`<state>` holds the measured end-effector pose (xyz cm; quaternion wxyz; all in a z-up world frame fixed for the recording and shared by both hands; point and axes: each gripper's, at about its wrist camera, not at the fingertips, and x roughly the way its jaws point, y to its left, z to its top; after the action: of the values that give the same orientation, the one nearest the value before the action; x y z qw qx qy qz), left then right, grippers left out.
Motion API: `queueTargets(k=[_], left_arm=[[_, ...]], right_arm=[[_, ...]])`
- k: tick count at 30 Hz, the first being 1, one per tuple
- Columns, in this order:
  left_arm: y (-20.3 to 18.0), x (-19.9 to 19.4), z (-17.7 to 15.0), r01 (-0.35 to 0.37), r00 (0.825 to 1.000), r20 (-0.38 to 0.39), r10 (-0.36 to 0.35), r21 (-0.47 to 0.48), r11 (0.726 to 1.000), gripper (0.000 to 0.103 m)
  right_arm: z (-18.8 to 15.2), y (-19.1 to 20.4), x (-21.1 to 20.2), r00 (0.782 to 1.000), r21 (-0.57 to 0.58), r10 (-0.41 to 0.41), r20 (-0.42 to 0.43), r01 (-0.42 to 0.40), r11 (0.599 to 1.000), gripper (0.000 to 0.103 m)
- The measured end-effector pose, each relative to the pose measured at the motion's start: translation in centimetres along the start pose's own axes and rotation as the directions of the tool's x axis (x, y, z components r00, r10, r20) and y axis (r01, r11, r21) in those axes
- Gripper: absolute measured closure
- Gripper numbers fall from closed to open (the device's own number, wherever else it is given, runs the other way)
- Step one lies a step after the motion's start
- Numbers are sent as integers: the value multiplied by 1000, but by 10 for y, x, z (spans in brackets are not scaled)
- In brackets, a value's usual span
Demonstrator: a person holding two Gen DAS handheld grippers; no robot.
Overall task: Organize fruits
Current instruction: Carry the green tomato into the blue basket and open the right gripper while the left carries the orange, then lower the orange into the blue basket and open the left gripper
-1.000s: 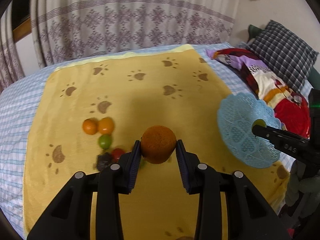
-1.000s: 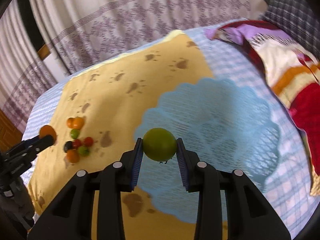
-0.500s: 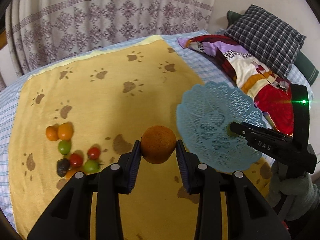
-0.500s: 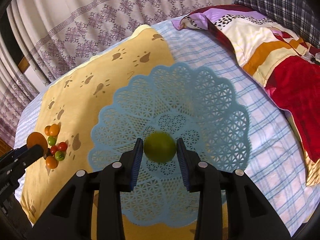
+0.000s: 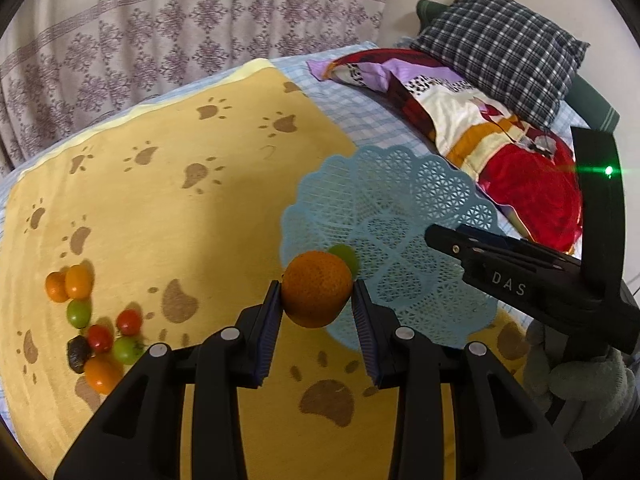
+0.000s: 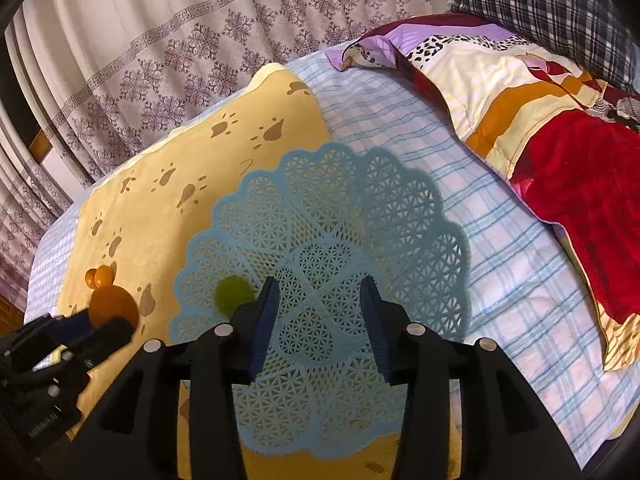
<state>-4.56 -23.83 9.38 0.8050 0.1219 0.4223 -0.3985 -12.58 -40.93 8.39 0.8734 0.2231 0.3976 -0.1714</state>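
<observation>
Left tool (image 5: 317,309): clamped on an orange (image 5: 317,294), one blue pad (image 5: 270,328) pressed to each side, held up at the near-left rim of the basket
Right tool (image 6: 319,322): fingers spread apart with nothing between them, poised over the middle of the basket
Green fruit (image 6: 233,295): lies loose and a little blurred in the basket, just left of the right tool's left finger; from the left wrist view it peeks out behind the orange (image 5: 345,255)
Basket (image 6: 400,216): a pale blue lattice tray with a scalloped edge, lying half on the yellow blanket and half on the checked sheet
Remaining fruits (image 5: 93,322): a small cluster on the left part of the blanket, well apart from the basket; two orange ones touching at the top, then green, red and one dark piece below
Surface: a bed, not a bench, covered with a yellow blanket (image 5: 168,208) printed with brown paw marks, over a blue-and-white checked sheet (image 6: 500,248)
Bedding: a patchwork quilt (image 6: 560,128) in red, purple, cream and orange lies bunched to the right of the basket, with a dark plaid pillow (image 5: 500,52) beyond it
Room: a pale curtain (image 5: 160,40) with purple woven motifs hangs along the far side of the bed
</observation>
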Motion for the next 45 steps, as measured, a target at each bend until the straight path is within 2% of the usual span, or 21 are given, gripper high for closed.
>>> queueTargets(k=[4,6,8,9,10,11,21,23,28,34,43,45], left_arm=[[-11,9,0,24,1000,-21,-23,19,1000,67],[-14,13,0,38,999,-32,-37,15,999,58],[-18,14,1,47,999,-20,-47,12,999,43],[-20,13,1,53,999,-12,-53,17,998,39],[-21,12,1,56,998,-7,-56,20,998,32],[-22,12,1,57,998,0,-57,23,998,30],[-2,8,0,22,1000,0,-22,-40,999,30],[2,5,-1,13,1000,4,-13,-47,999,30],[8,-2,-2,-48,998,28,49,-39,998,30],[18,-6,-3,-83,996,35,85,-53,995,29],[27,-11,-8,-131,990,48,134,-51,990,29],[30,-13,-10,-141,988,50,144,-53,989,29]], right_arm=[[1,-2,-2,1000,13,-4,10,4,1000,59],[1,-3,-1,1000,21,-6,12,5,1000,58],[1,-4,-1,1000,25,-6,12,6,1000,58],[1,-4,-1,1000,25,-7,12,6,1000,57],[1,-4,-1,1000,23,-5,12,5,1000,52],[1,-4,-1,1000,21,-6,15,6,1000,48],[-1,-4,-5,999,16,-18,34,18,1000,47],[-1,-3,-5,999,11,-16,36,15,1000,42],[-3,7,-9,998,-28,-16,62,18,999,40],[-7,17,-13,997,-62,-5,82,10,998,36],[-9,27,-15,995,-88,4,97,5,996,36],[-10,29,-15,995,-94,2,100,7,996,31]])
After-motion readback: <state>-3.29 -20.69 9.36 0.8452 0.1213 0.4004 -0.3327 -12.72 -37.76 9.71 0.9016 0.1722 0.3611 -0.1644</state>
